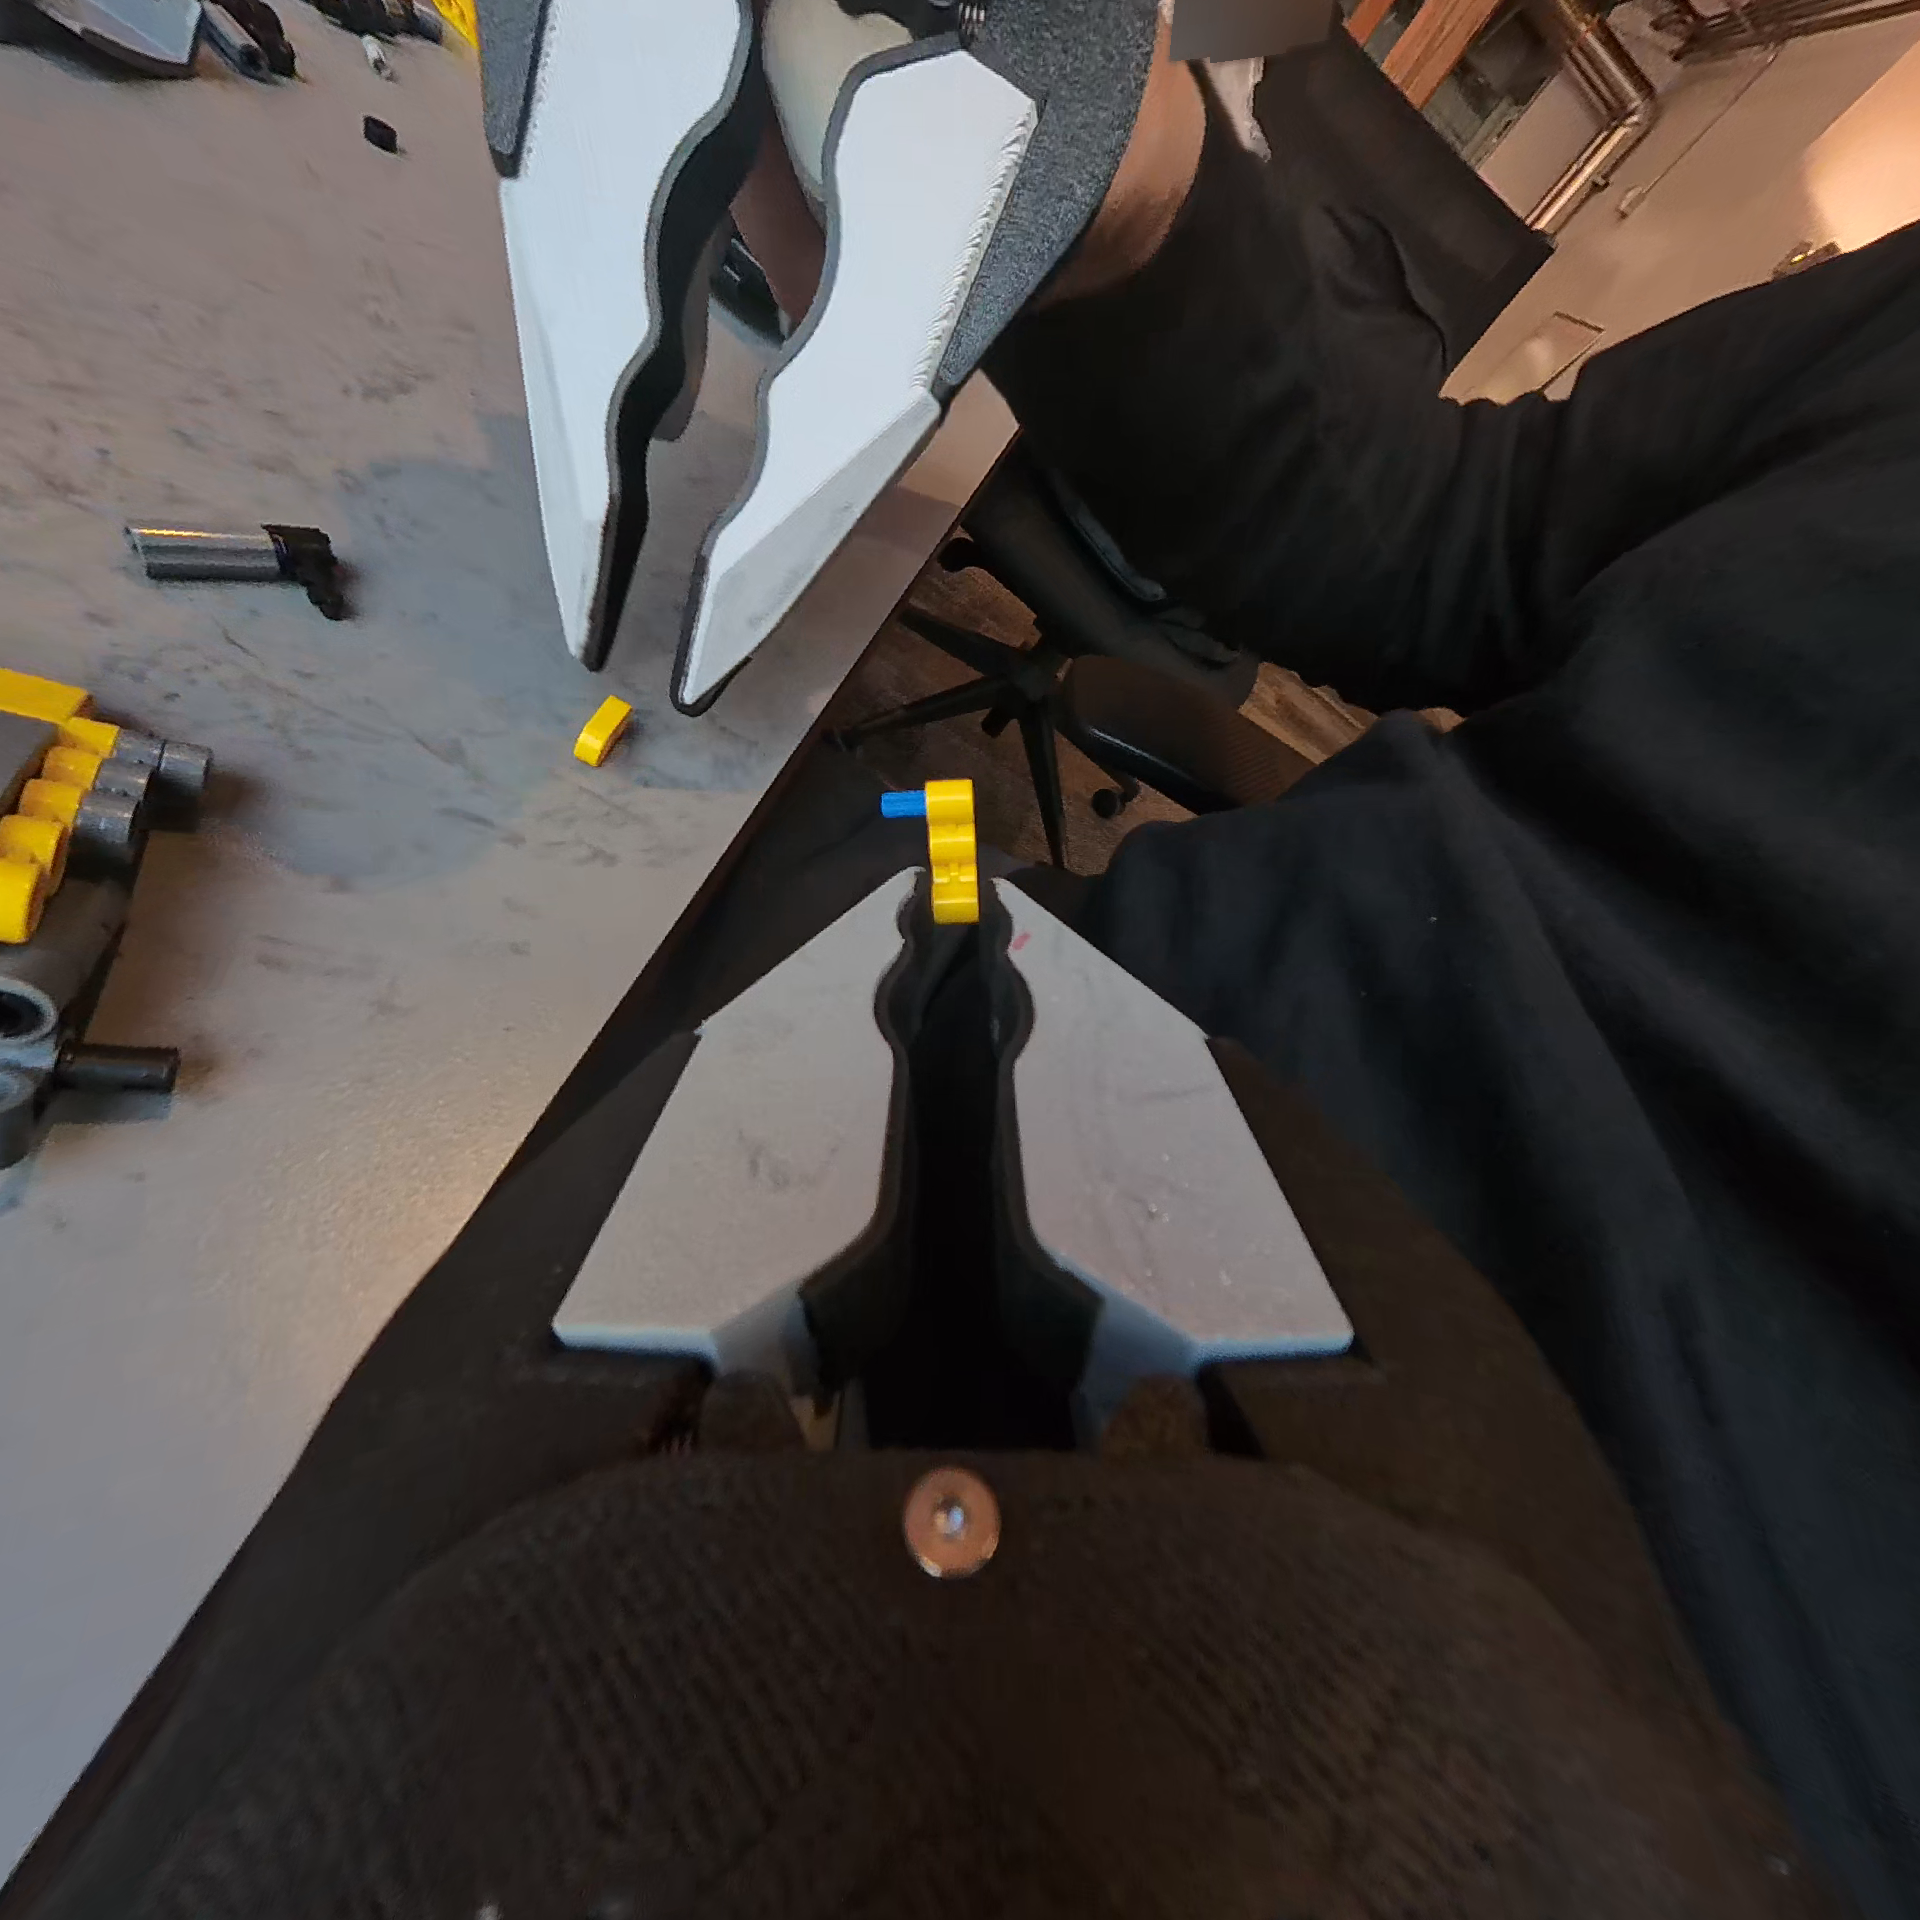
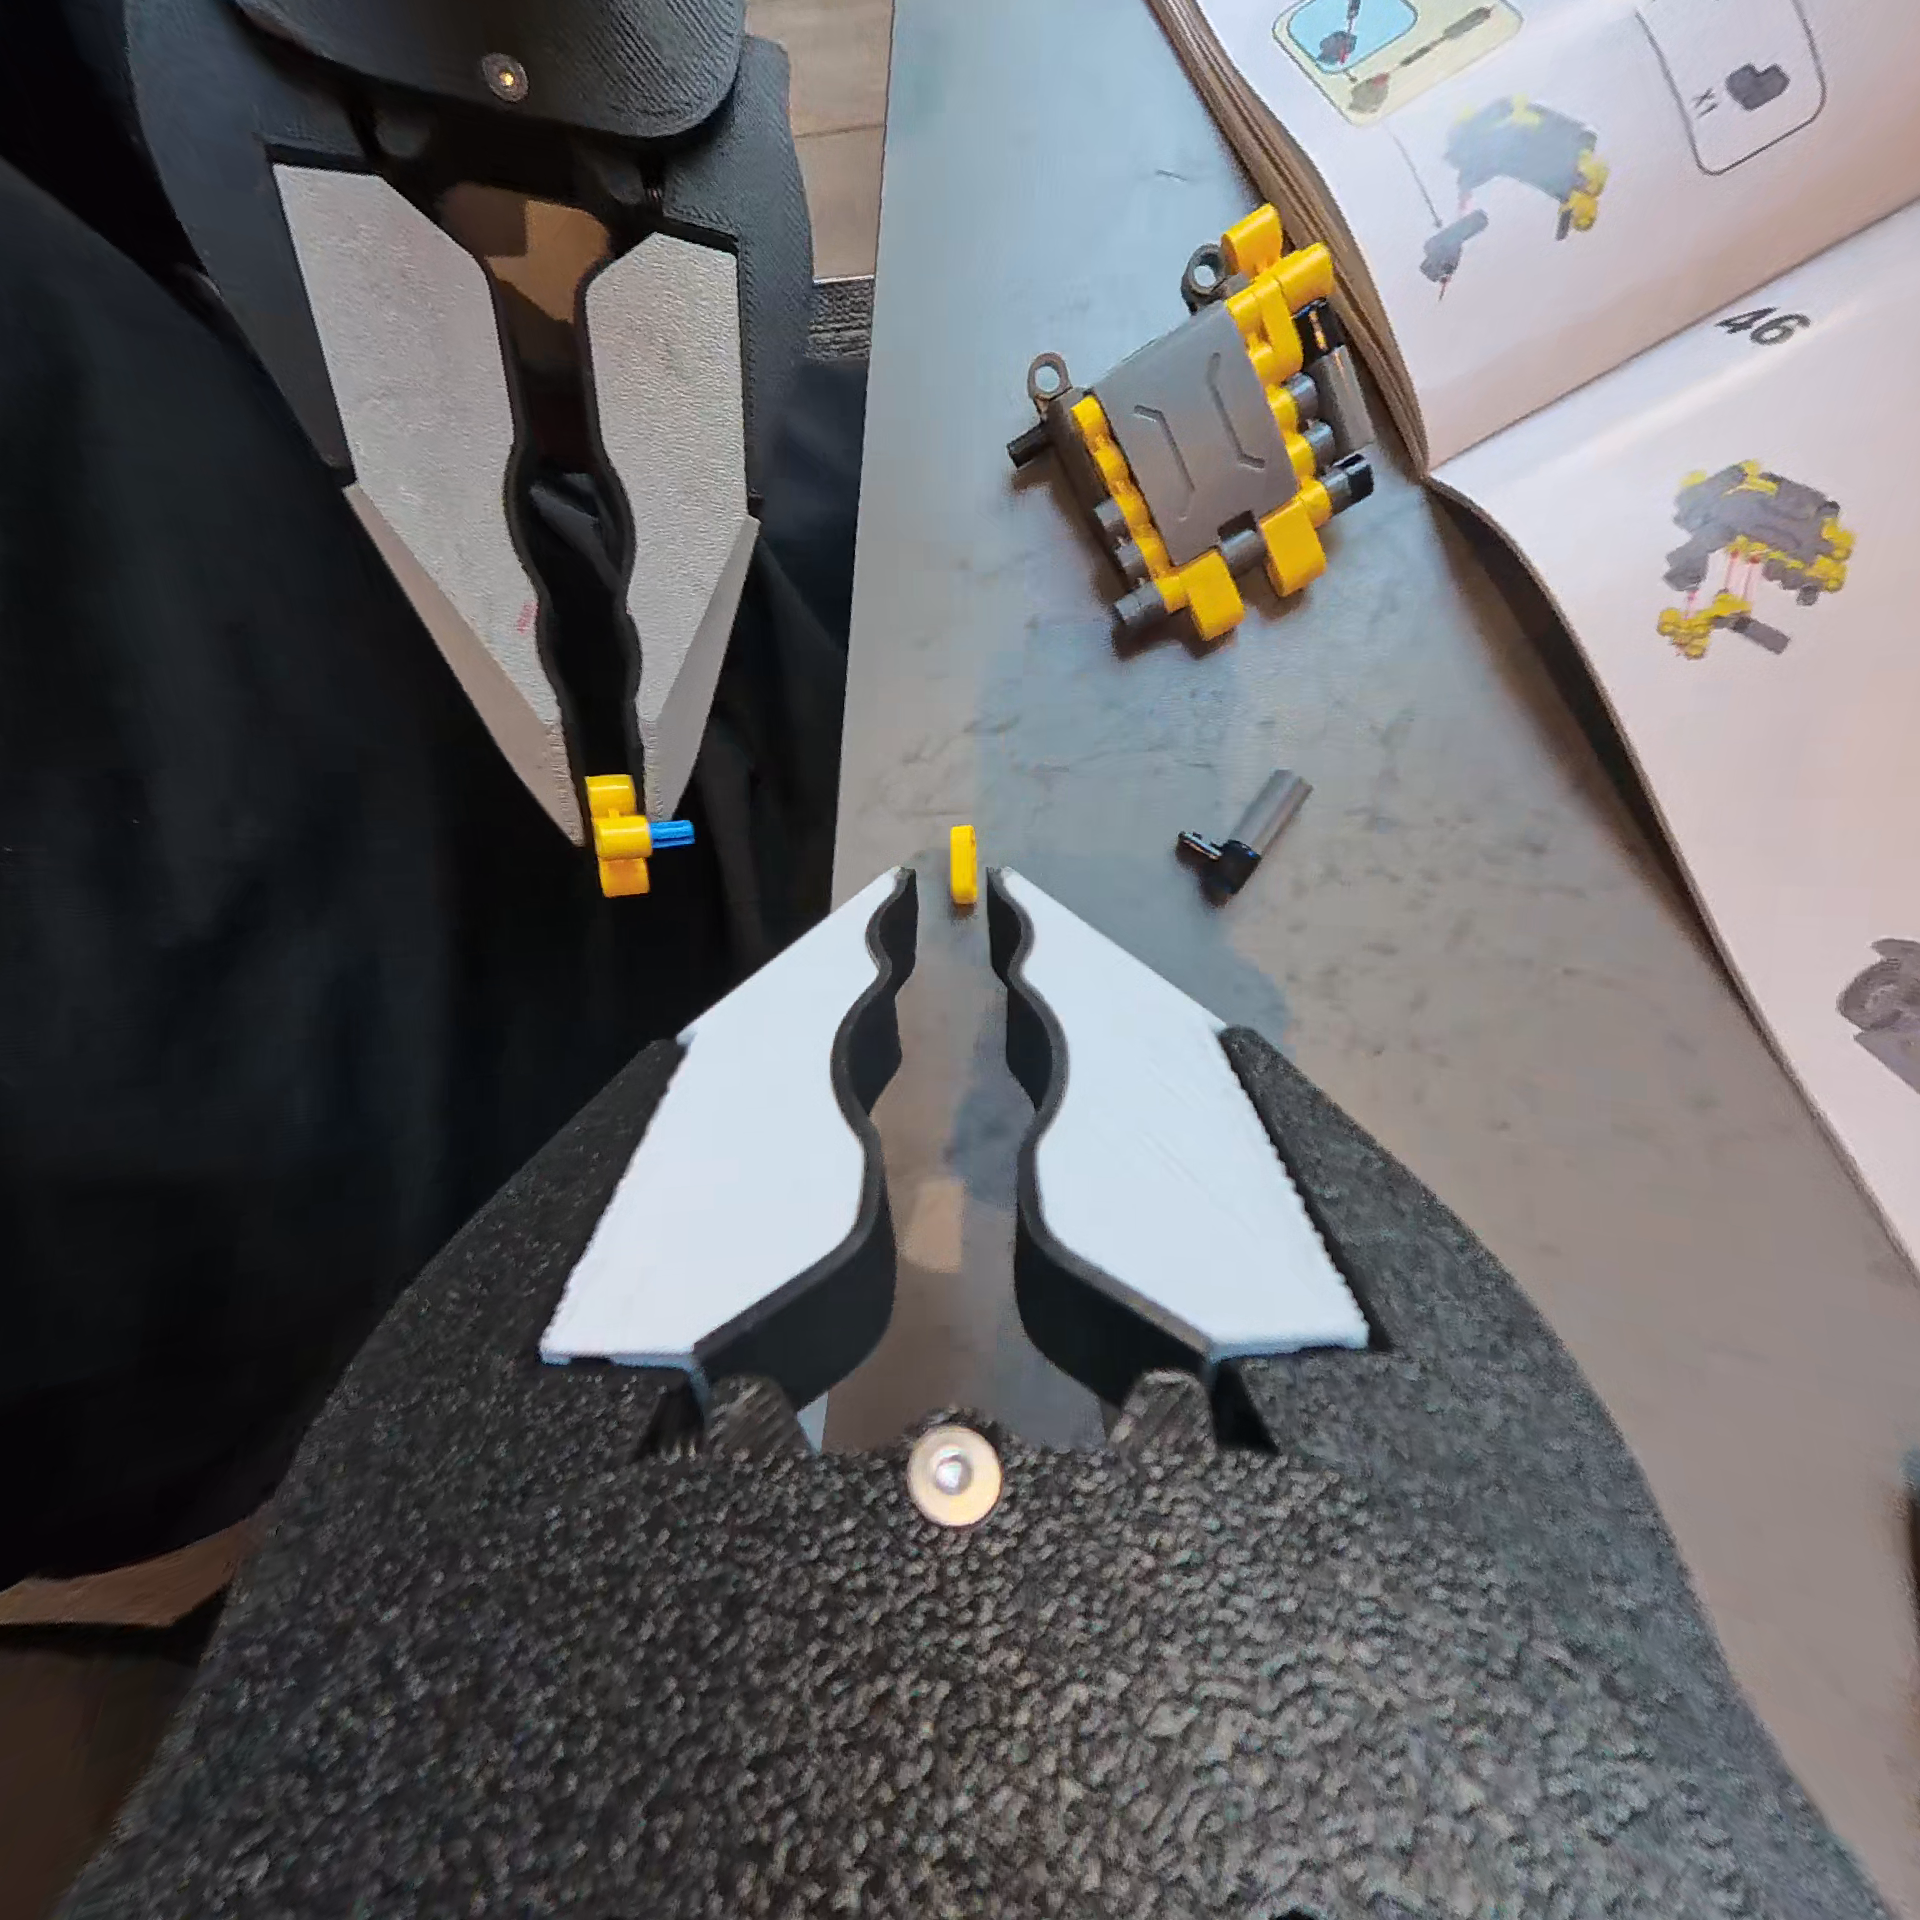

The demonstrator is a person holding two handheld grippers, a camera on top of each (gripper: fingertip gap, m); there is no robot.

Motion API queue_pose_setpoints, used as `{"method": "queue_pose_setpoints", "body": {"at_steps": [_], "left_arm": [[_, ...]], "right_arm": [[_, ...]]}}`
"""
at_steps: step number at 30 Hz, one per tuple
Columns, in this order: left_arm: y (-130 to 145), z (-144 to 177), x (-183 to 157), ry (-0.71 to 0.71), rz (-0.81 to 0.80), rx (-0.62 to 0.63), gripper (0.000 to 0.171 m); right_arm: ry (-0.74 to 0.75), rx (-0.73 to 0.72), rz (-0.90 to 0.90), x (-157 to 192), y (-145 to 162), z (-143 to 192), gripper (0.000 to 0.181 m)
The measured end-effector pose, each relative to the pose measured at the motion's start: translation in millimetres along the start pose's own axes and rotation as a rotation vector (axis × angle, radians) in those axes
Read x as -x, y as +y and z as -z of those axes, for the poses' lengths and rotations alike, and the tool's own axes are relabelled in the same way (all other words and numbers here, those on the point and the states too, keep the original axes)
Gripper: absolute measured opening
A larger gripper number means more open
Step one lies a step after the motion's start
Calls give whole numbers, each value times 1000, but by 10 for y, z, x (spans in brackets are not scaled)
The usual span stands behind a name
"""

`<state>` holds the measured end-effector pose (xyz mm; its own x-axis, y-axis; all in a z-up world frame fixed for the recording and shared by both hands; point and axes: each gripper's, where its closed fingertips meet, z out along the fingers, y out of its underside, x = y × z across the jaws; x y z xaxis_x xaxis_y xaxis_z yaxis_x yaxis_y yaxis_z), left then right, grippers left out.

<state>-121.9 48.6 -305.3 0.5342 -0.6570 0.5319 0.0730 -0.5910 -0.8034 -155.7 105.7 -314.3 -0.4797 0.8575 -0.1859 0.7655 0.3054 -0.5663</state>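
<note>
The yellow-and-grey block assembly is cut off by the left wrist view's left edge. The open instruction booklet runs past the right wrist view's right edge. Dark parts at the tabletop's far end are too blurred to identify.

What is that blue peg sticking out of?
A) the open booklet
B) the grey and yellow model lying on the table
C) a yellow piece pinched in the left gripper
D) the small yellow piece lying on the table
C: the blue peg juts sideways from the yellow piece clamped at the tips of the left gripper, held off the table edge; the right wrist view shows the same.
</note>
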Motion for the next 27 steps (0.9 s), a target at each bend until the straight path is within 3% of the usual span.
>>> {"method": "queue_pose_setpoints", "body": {"at_steps": [11,18,27], "left_arm": [[15,-7,15,-10,-7,8,6],[2,8,16,-14,-15,4,6],[15,3,8,-2,-13,8,6]], "right_arm": [[200,-40,294,11,-33,5,2],[153,-27,239,-46,5,-83,2],[-42,-28,39,-133,26,-82,3]]}}
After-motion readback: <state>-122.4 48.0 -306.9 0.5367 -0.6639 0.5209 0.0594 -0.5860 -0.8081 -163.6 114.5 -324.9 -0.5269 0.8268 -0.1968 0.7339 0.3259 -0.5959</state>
